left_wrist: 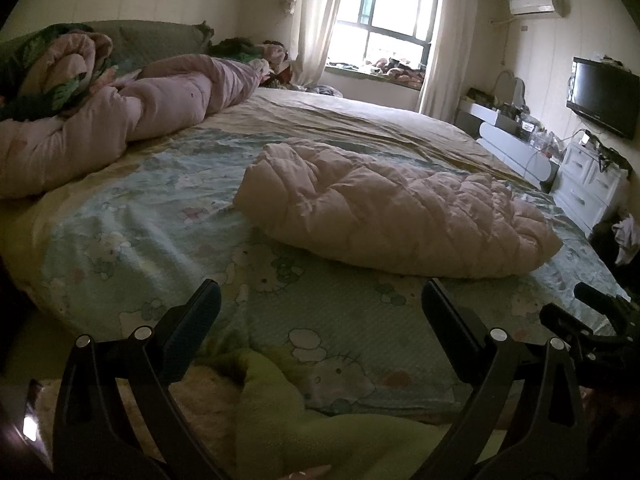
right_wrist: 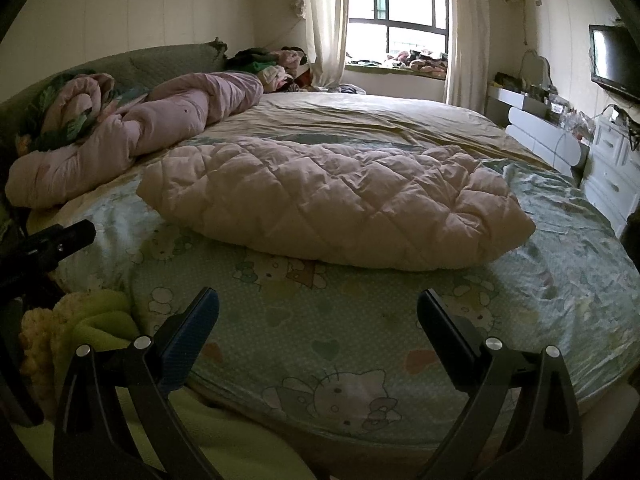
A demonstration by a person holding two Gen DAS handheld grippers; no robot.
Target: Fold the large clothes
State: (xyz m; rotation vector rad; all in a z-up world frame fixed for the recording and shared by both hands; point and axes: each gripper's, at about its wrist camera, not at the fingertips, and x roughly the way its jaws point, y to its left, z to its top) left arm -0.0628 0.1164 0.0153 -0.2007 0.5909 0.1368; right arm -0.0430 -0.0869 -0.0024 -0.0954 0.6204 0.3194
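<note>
Left hand-held gripper (left_wrist: 320,300): jaws spread wide, nothing between the fingers, held level over the near edge of the bed. Right hand-held gripper (right_wrist: 318,308): jaws likewise spread wide and empty, over the same near edge. The two stand side by side, apart, each visible at the margin of the other's view.

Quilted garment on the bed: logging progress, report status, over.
Left gripper open, empty. Right gripper open, empty. Pink quilted garment lying bunched on the bedsheet, untouched. Nothing between fingers and garment.

A rolled pink duvet (right_wrist: 132,136) lies along the bed's (right_wrist: 360,312) left side (cartoon-cat sheet); curtained window (right_wrist: 400,12) behind.
</note>
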